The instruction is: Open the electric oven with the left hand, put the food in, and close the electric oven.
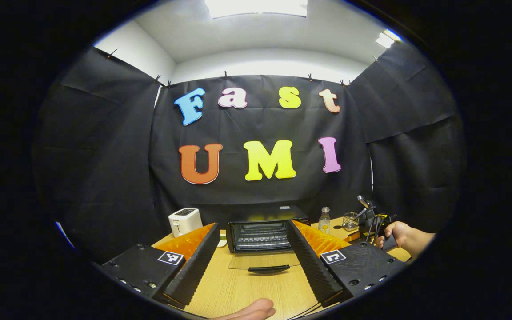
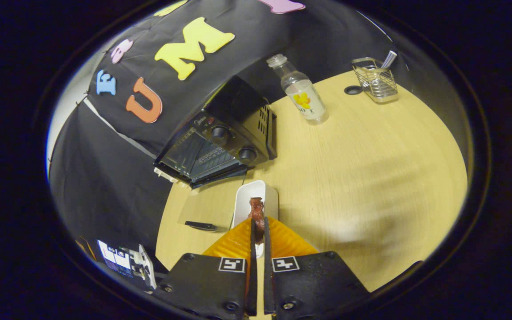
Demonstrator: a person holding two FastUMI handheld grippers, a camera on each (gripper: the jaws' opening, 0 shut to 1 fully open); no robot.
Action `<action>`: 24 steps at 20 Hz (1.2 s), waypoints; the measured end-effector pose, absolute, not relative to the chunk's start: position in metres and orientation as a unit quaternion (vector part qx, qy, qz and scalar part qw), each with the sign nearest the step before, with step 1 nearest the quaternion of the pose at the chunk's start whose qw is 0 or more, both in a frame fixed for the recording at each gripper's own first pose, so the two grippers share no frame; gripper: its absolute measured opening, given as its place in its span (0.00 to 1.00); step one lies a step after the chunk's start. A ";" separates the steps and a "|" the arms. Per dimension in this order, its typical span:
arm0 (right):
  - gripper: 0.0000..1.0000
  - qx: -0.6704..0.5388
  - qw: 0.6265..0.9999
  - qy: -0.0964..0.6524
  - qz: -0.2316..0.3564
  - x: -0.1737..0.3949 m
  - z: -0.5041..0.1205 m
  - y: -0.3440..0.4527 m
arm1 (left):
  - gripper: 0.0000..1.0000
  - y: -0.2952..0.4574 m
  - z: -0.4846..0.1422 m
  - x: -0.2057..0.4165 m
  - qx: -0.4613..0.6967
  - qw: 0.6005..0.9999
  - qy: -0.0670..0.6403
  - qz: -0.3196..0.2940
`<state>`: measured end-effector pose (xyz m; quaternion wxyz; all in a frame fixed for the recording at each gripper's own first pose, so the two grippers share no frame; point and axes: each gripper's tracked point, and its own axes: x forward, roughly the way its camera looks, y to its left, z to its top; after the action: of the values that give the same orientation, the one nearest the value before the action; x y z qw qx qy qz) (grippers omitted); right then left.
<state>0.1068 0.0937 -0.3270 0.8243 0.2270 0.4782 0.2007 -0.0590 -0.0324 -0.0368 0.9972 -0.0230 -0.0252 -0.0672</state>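
Observation:
The black electric oven (image 1: 260, 235) stands at the table's middle with its glass door (image 1: 262, 261) folded down flat and its wire rack showing. My left gripper (image 1: 253, 224) is open, held back from the oven, its fingers framing the oven mouth. In the right gripper view the oven (image 2: 220, 138) lies ahead to the left, with the door handle (image 2: 200, 226) on the table. My right gripper (image 2: 259, 222) is shut on a brown piece of food (image 2: 256, 211) just above a white dish (image 2: 256, 195). The right gripper (image 1: 367, 222) is held by a hand (image 1: 400, 235) at the right.
A white toaster (image 1: 185, 221) sits left of the oven. To its right are a clear bottle (image 2: 302, 93) and a wire basket (image 2: 375, 80). The wooden table (image 2: 371, 169) has bare room on the right. A fingertip (image 1: 251, 310) shows at the bottom edge.

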 end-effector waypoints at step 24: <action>0.05 -0.112 0.937 0.233 0.235 0.067 -0.210 0.222 | 0.96 -0.003 -0.057 -0.072 -0.016 0.997 -0.011 -0.073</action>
<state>0.0674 0.2217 -0.2103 0.9368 -0.1123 0.2333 0.2355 -0.0716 -0.0032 -0.0567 0.9972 -0.0159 -0.0115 -0.0726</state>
